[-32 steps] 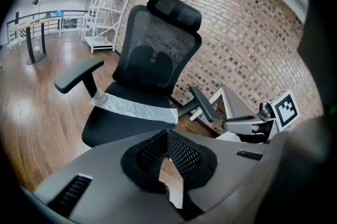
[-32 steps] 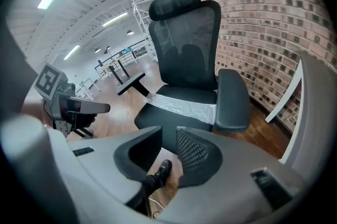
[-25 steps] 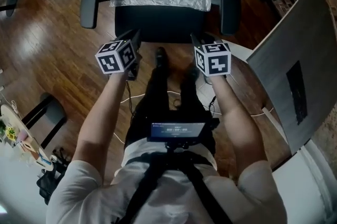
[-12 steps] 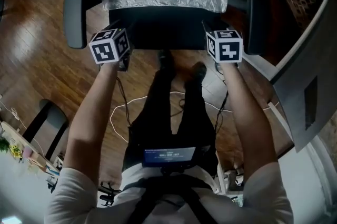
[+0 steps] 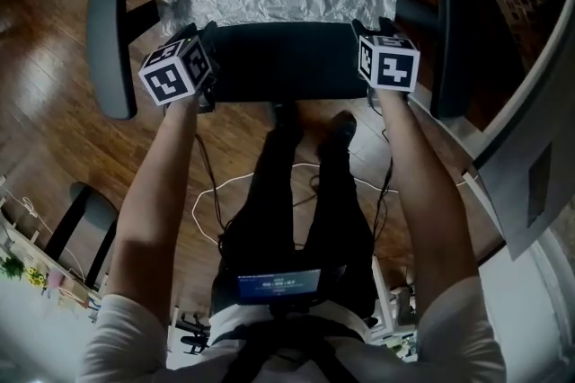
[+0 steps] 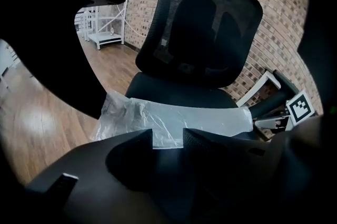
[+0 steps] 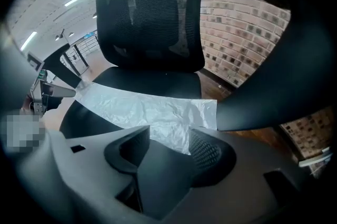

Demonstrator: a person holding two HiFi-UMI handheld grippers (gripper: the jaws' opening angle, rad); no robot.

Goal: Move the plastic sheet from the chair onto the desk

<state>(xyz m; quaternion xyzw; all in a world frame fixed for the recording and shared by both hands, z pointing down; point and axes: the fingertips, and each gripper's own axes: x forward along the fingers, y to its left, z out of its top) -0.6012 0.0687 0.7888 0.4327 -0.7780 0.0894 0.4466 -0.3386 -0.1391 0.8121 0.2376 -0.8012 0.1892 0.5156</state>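
Observation:
The clear crinkled plastic sheet point(image 5: 278, 2) lies as a long strip across the black chair seat point(image 5: 278, 62). My left gripper point(image 5: 205, 35) hovers just short of the sheet's left end, and my right gripper point(image 5: 368, 29) just short of its right end. In the left gripper view the sheet point(image 6: 174, 120) shows beyond the gap of the left gripper point(image 6: 167, 139), whose jaws have just opened wide and eased in slightly. In the right gripper view the right gripper point(image 7: 169, 139) has just been opening, with the sheet point(image 7: 147, 110) ahead of it. Nothing is between either pair of pads.
The chair's armrests point(image 5: 108, 48) point(image 5: 454, 40) flank both grippers, and its mesh backrest point(image 6: 205, 23) rises behind the sheet. A grey-white desk point(image 5: 539, 102) stands at the right. Cables point(image 5: 216, 201) lie on the wooden floor by the person's legs.
Both grippers have moved forward and down from near the seat's front edge to the two ends of the sheet. The chair now fills more of the head view.

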